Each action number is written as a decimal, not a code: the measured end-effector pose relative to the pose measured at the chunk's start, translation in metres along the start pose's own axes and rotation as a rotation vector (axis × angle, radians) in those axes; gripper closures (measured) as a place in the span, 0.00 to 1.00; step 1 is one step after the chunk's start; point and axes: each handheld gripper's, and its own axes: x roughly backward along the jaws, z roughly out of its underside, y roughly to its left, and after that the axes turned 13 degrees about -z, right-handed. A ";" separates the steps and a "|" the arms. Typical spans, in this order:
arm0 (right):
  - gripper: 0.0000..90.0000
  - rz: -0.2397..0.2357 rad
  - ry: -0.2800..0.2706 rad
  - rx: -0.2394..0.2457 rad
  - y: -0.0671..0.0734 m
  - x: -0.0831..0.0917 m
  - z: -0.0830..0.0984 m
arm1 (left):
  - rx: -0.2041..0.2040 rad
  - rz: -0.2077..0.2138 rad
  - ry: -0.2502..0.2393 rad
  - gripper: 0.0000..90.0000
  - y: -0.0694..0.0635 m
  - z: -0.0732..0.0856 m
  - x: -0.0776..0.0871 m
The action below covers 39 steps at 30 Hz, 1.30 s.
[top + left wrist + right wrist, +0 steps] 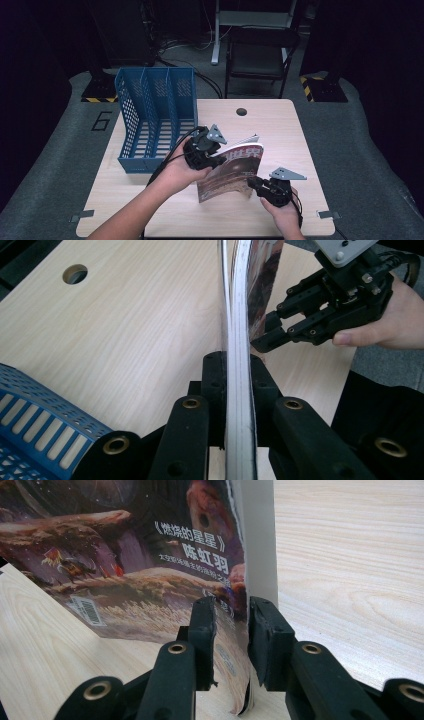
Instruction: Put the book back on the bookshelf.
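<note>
A magazine [231, 170] with a brown illustrated cover stands on edge on the wooden table [280, 135], tilted a little. My left gripper [219, 161] is shut on its upper left edge; in the left gripper view the pads [215, 375] squeeze the stacked pages [239, 340]. My right gripper [253, 184] is at the magazine's lower right corner. In the right gripper view the cover [150, 555] runs between the jaws [232, 625]: the right pad lies against it, and a gap shows at the left pad. From the left gripper view the right gripper [265, 332] sits beside the cover.
A blue three-slot file rack [155, 115] stands at the table's back left, close to my left hand; its perforated wall [30, 405] shows in the left gripper view. A cable hole [241, 111] lies at the table's far edge. A dark chair [260, 55] stands behind the table.
</note>
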 end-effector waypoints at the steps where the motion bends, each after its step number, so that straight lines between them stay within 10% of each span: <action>1: 0.80 -0.001 -0.001 0.001 0.000 0.000 0.000 | -0.002 -0.003 0.000 0.92 0.000 0.000 0.000; 39: 0.66 0.000 -0.010 -0.062 -0.008 0.003 0.004 | 0.022 -0.010 0.025 0.93 0.011 -0.012 0.006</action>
